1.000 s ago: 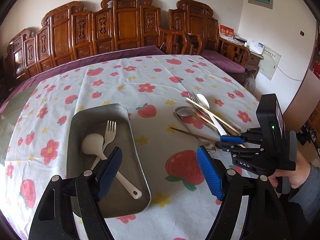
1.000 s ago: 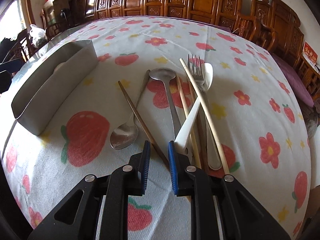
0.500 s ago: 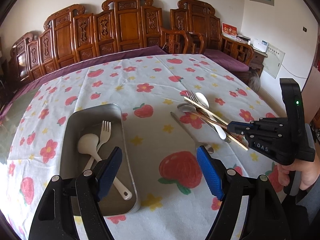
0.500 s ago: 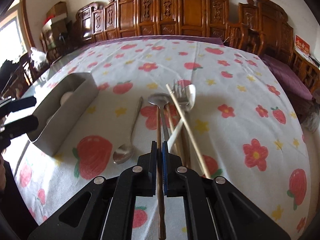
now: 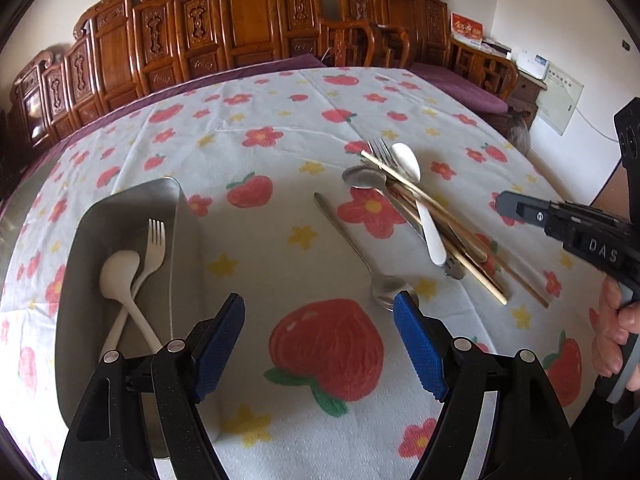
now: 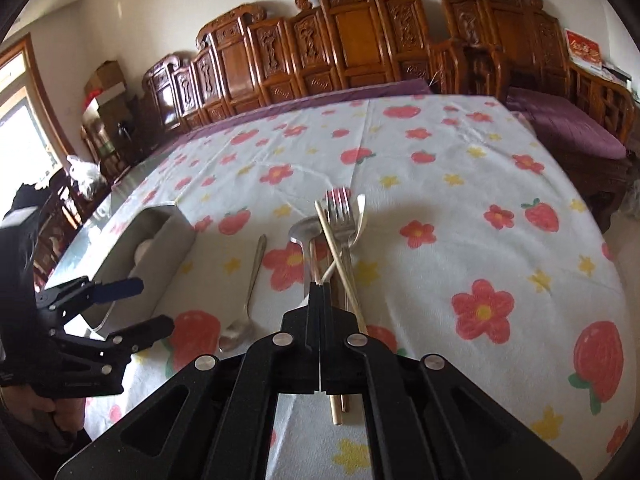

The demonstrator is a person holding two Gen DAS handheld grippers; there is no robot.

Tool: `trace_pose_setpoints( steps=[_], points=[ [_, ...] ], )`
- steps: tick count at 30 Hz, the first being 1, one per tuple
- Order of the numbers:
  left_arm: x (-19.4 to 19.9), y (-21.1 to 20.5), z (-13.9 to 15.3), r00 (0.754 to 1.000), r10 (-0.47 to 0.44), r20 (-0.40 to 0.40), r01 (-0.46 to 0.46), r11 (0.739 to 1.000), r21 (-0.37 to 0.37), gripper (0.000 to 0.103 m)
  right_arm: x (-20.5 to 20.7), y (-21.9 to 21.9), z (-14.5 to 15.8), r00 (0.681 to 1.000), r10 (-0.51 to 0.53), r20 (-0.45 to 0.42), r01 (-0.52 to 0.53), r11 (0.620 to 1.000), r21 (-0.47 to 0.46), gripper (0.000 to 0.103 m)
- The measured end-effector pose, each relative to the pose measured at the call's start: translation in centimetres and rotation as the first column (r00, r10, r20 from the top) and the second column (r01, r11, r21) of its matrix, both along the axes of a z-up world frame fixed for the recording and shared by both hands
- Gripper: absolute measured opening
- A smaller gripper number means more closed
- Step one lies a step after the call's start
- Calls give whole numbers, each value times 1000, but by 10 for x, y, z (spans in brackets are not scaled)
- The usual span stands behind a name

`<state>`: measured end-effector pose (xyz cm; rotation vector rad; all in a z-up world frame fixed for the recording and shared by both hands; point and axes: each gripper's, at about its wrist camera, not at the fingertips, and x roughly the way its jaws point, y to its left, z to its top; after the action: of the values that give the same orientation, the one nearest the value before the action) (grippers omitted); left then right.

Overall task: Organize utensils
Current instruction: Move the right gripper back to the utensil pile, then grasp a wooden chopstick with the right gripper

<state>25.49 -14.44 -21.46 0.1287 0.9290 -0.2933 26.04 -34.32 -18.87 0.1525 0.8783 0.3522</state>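
Jaws of right gripper (image 6: 322,291) just closed empty above the utensil pile (image 6: 339,220).

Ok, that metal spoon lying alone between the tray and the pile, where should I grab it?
Take the spoon by its thin handle, mid-length, from straight above with the fingers across it. It lies flat on the tablecloth with bare cloth either side, while its bowl is wide and rounded.
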Motion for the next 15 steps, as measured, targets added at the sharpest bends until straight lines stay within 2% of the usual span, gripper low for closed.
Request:
trace_pose_setpoints(
  steps=[4, 6, 7, 8, 10, 15],
  points=[
    [0, -3, 3, 1000, 0, 6, 0, 1000, 17, 74, 1, 0, -8, 1000, 17, 0, -17, 998, -68, 1],
    [-2, -4, 8, 1000, -5, 14, 5, 1000, 19, 74, 3, -10, -9, 1000, -6, 15, 8, 993, -117, 3],
    [-5, -5, 11, 1000, -9, 21, 8, 1000, 20, 74, 6, -17, -12, 1000, -23, 8, 23, 993, -117, 7],
    [-7, -5, 14, 1000, -13, 27, 12, 1000, 19, 74, 9, -26, -15, 999, -43, -6, 43, 994, -104, 19],
    [-9, -5, 18, 999, -17, 32, 16, 1000, 18, 74, 13, -36, -21, 998, -56, -19, 54, 993, -104, 32],
    [-14, -7, 21, 999, -20, 30, 20, 1000, 21, 74, 16, -36, -30, 998, -20, -67, 14, 997, -78, 32]
  ],
)
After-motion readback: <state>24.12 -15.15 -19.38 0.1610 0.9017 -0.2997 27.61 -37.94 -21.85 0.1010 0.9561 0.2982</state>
